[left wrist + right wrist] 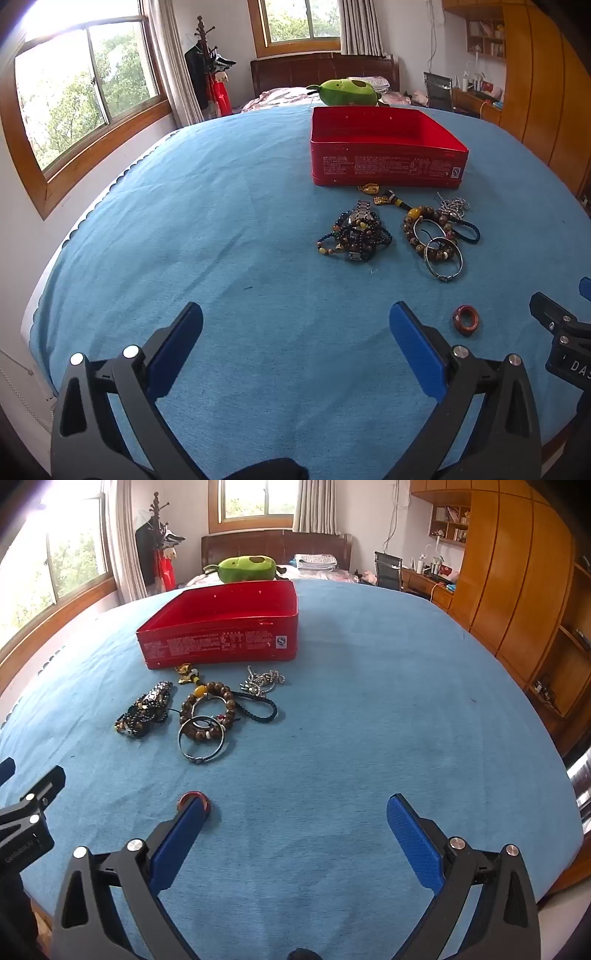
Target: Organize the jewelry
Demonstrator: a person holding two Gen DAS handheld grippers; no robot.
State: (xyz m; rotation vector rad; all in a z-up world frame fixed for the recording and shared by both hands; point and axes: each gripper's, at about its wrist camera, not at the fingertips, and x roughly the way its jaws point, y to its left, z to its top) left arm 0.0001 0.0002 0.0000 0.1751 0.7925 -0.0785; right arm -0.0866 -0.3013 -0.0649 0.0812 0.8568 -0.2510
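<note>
Your left tool [295, 325] and right tool [297, 814] both gape wide, gripping nothing. The jewelry pile [397, 230] lies just before the red tin [384, 147]; the reddish ring [465, 319] rests apart, nearer you.

Home bedroom, dark wooden headboard [325, 70] with folded bedding [317, 560], avocado plush toy [347, 91], coat stand [207, 62] hung with clothes, curtained wood-framed windows [88, 88], wooden wardrobe [517, 576], cluttered desk [430, 578] with chair [388, 570]

Open red tin [384, 162] on blue cloth; bracelets [432, 236] heaped before it; reddish ring [465, 319] apart.
</note>
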